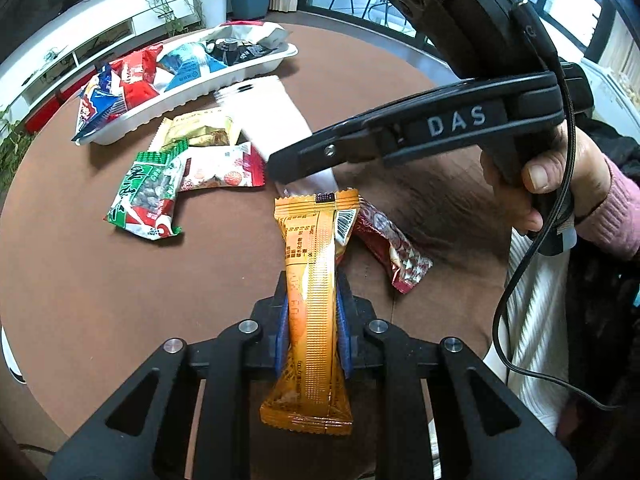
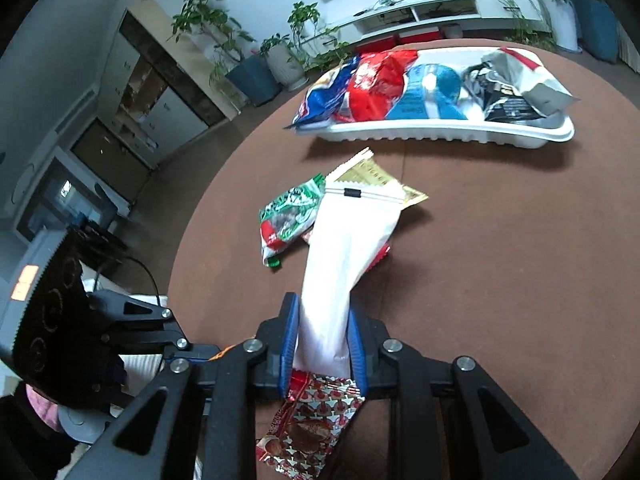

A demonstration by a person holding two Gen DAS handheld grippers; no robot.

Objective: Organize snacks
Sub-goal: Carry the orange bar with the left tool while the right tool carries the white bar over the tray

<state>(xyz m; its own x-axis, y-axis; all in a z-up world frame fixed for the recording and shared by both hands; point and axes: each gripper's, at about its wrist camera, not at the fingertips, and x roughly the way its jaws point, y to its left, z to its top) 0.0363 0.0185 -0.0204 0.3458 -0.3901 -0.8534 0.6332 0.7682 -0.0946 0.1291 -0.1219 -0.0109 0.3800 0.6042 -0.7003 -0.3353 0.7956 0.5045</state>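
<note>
Both tools are loaded: left tool (image 1: 311, 330) pinches an orange bar (image 1: 310, 312), right tool (image 2: 323, 342) grips a white packet (image 2: 344, 256). Carry each over the tabletop (image 1: 100, 300) to the white tray (image 2: 440, 136), letting go only above it.

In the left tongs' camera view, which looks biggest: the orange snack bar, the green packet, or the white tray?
1. Orange snack bar, gripped in the left tongs, but it is nearest the lens.
2. White tray, far off.
3. Green packet.
The top two are unsure: nearness inflates the bar.
</note>
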